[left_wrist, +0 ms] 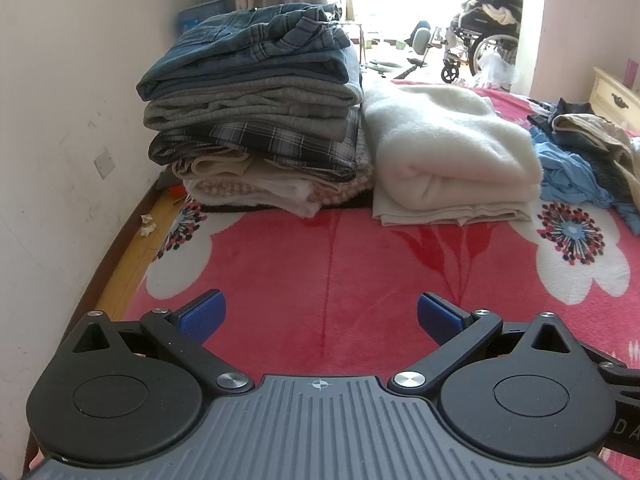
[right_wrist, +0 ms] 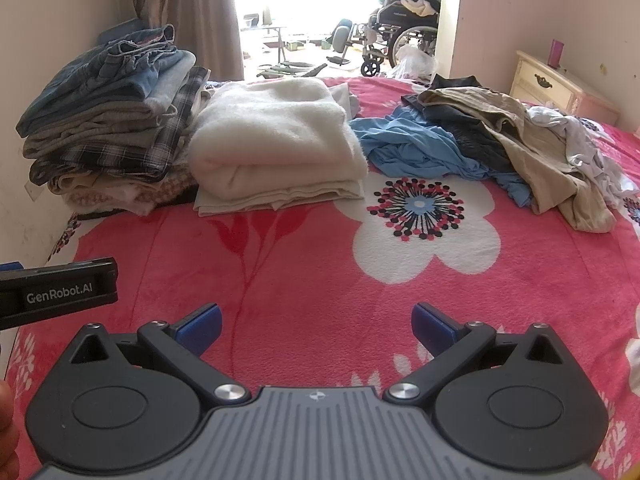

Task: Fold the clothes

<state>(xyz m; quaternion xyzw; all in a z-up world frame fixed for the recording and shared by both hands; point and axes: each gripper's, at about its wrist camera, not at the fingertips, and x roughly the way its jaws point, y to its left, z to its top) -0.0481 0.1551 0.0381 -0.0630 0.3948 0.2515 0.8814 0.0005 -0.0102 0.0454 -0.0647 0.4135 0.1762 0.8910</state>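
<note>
A tall stack of folded clothes (left_wrist: 256, 120) (right_wrist: 112, 120), denim on top, stands against the left wall on the pink flowered blanket (left_wrist: 320, 272) (right_wrist: 304, 272). Beside it lies a folded cream blanket (left_wrist: 448, 152) (right_wrist: 276, 140). An unfolded heap lies at the right: a blue garment (right_wrist: 416, 144) (left_wrist: 568, 172), dark clothes, a beige garment (right_wrist: 536, 152) and a white one (right_wrist: 580, 148). My left gripper (left_wrist: 320, 316) is open over bare blanket, well short of the stack. My right gripper (right_wrist: 316, 324) is open too, holding nothing. The left gripper's body (right_wrist: 56, 292) shows at the right view's left edge.
The white wall (left_wrist: 60, 120) and the wooden bed edge (left_wrist: 132, 248) run close on the left. A cream nightstand (right_wrist: 552, 84) stands at the far right. Beyond the bed, a doorway opens on a loaded wheelchair (right_wrist: 404, 28). A hand (right_wrist: 6, 424) shows at the lower left.
</note>
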